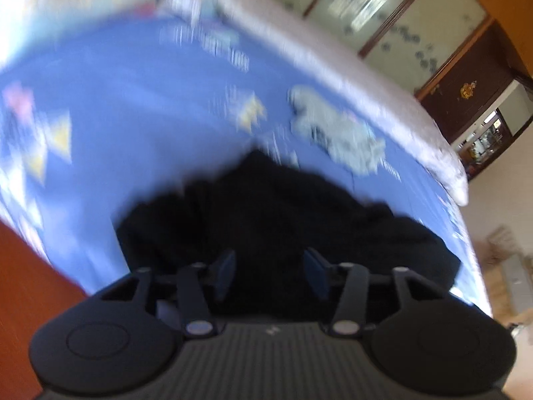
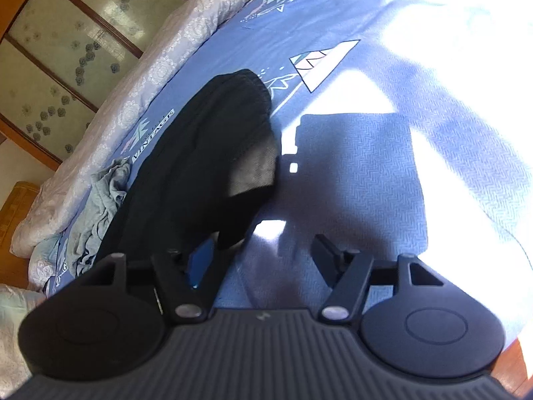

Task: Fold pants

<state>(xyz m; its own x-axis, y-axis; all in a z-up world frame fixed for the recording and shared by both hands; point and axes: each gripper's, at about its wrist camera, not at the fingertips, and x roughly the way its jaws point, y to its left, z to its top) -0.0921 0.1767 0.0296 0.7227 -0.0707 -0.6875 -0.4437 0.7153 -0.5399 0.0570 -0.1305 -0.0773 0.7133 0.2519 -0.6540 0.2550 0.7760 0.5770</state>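
- Pants [image 2: 206, 153]: black, bunched lengthwise on the blue bedsheet [image 2: 366, 153], beside a crumpled grey garment [image 2: 106, 196].
- Left gripper [image 1: 269, 266]: jaws apart, nothing clamped, directly above the dark heap.
- Right gripper [image 2: 263, 253]: jaws apart, empty; pants' near end just beside its left finger.
- Advice: pinch opposite edges squarely, flatten wrinkles before folding.

One pair of black pants [image 2: 200, 166]; one crumpled grey garment [image 2: 100, 206]; one blue bedsheet [image 2: 383, 166]; one white quilt [image 2: 150, 76].
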